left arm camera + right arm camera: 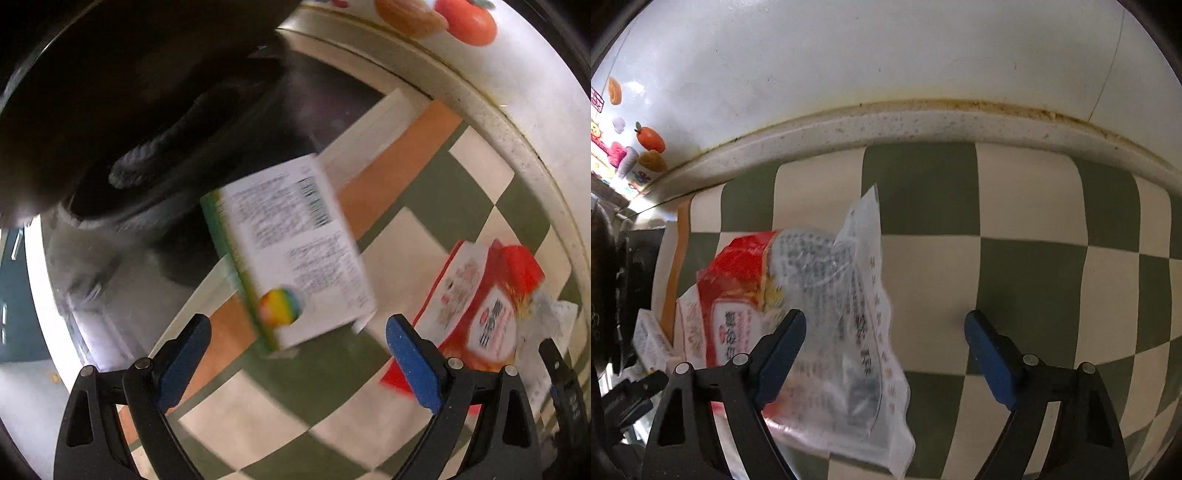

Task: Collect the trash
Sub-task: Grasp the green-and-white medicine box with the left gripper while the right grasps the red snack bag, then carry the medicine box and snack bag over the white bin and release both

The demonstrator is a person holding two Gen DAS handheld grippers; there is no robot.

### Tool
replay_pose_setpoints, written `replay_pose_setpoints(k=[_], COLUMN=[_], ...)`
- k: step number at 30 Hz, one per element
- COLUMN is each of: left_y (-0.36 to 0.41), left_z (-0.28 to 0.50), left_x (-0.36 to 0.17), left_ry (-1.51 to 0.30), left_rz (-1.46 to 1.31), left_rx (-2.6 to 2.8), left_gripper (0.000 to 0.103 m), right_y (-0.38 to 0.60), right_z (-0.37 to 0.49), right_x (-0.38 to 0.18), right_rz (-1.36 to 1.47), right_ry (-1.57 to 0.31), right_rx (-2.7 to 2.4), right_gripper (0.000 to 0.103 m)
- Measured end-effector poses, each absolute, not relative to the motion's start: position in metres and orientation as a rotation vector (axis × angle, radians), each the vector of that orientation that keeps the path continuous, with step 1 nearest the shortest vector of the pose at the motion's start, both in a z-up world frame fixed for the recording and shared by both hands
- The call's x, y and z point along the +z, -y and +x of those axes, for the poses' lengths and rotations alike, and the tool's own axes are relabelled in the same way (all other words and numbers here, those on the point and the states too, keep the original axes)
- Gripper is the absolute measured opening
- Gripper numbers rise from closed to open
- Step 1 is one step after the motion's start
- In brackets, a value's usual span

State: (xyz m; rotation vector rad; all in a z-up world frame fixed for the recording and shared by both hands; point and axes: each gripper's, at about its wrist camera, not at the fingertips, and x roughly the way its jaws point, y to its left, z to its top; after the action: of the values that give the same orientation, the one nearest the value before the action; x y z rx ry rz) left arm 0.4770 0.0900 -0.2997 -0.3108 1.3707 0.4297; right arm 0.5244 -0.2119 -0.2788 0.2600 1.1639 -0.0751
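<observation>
Trash lies on the green-and-cream checkered counter [1027, 280]: a white cardboard box with a green edge and barcode [291, 254] just ahead of the left tongs [297, 363], and a crumpled red-and-clear plastic wrapper [827, 325] under the right tongs [884, 343]. Both tongs stand wide apart, empty. I'd close across the box's narrow sides, and pinch the wrapper where it bunches thickest.

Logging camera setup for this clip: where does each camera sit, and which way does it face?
Left wrist: on the left gripper, open, facing a white printed carton and black bin bag.
Right wrist: on the right gripper, open, facing the wall over the checkered green-and-cream mat.
Shared: the red-and-clear plastic food wrapper.
</observation>
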Motion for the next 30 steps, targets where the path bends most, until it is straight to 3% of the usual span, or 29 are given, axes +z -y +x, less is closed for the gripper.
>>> replay_pose_setpoints(k=[4, 8, 9, 10, 11, 17, 30], left_y=[-0.082, -0.079, -0.079, -0.078, -0.077, -0.072, -0.071], left_z=[0.494, 0.503, 0.504, 0.503, 0.501, 0.481, 0.368], left_x=[-0.305, -0.312, -0.311, -0.308, -0.305, -0.295, -0.229], left_ry=[-1.379, -1.384, -1.366, -1.345, -1.327, -1.3, -1.193], left_rz=[-0.314, -0.287, -0.292, -0.302, -0.318, -0.292, -0.264], left_rx=[0.473, 0.515, 0.519, 0.509, 0.488, 0.459, 0.368], left_gripper=[0.097, 0.095, 0.088, 0.081, 0.071, 0.07, 0.069], right_y=[0.201, 0.187, 0.186, 0.186, 0.191, 0.205, 0.242], right_z=[0.528, 0.53, 0.531, 0.53, 0.528, 0.51, 0.427], right_x=[-0.282, -0.282, -0.282, -0.281, -0.279, -0.26, -0.17], right_rz=[0.202, 0.149, 0.149, 0.155, 0.161, 0.216, 0.301], right_ry=[-1.134, -1.108, -1.104, -1.094, -1.09, -1.034, -0.925], right_rx=[-0.109, -0.106, -0.109, -0.11, -0.108, -0.092, 0.049], right_gripper=[0.075, 0.036, 0.032, 0.019, 0.016, 0.009, 0.006])
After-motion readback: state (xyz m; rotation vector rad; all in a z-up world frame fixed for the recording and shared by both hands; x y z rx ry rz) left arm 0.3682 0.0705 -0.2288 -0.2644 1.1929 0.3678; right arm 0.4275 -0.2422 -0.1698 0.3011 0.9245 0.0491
